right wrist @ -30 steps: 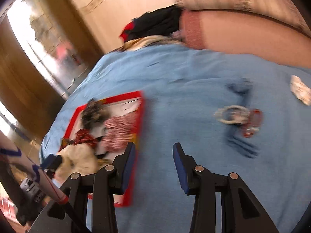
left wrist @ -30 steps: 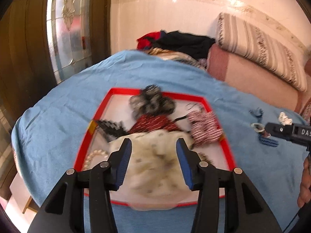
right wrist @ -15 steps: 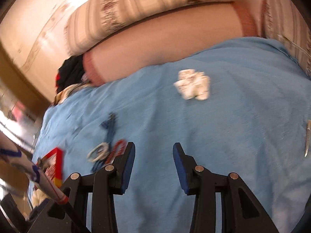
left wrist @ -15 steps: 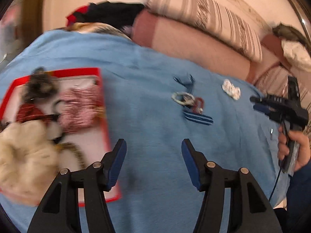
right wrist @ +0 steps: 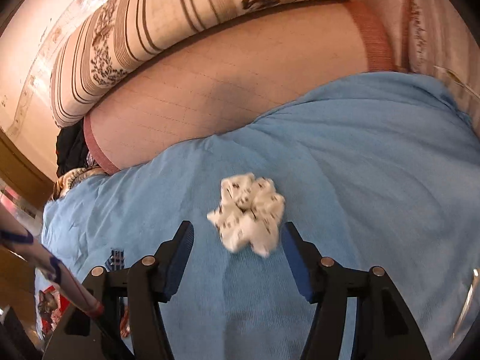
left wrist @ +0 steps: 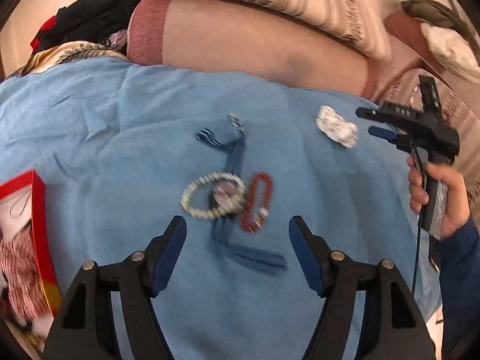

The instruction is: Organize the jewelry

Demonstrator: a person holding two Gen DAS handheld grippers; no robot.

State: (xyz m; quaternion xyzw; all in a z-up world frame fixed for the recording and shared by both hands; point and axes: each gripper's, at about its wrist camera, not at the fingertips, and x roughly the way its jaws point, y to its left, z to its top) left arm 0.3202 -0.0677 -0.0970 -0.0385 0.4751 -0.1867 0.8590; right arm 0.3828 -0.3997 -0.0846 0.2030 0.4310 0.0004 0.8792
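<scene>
On the blue blanket (left wrist: 120, 138) lie a white beaded bracelet (left wrist: 210, 195) with a round charm, a red chain bracelet (left wrist: 258, 202) and a blue ribbon necklace (left wrist: 237, 156). My left gripper (left wrist: 238, 240) is open and empty just in front of them. A white patterned scrunchie (right wrist: 249, 213) lies beyond my right gripper (right wrist: 237, 252), which is open and empty; the scrunchie also shows in the left wrist view (left wrist: 337, 130). The right gripper also shows there (left wrist: 381, 126), held in a hand. The red-rimmed tray (left wrist: 36, 210) with scrunchies sits at the left edge.
A pink bolster (right wrist: 240, 90) and a striped pillow (right wrist: 180, 15) lie behind the blanket. Dark clothes (left wrist: 90, 21) are piled at the back left. A metal clip (right wrist: 468, 297) lies at the right edge of the blanket.
Both grippers swung right, away from the tray. The left now faces the bracelets; the right has closed in on the white scrunchie. Both stay open.
</scene>
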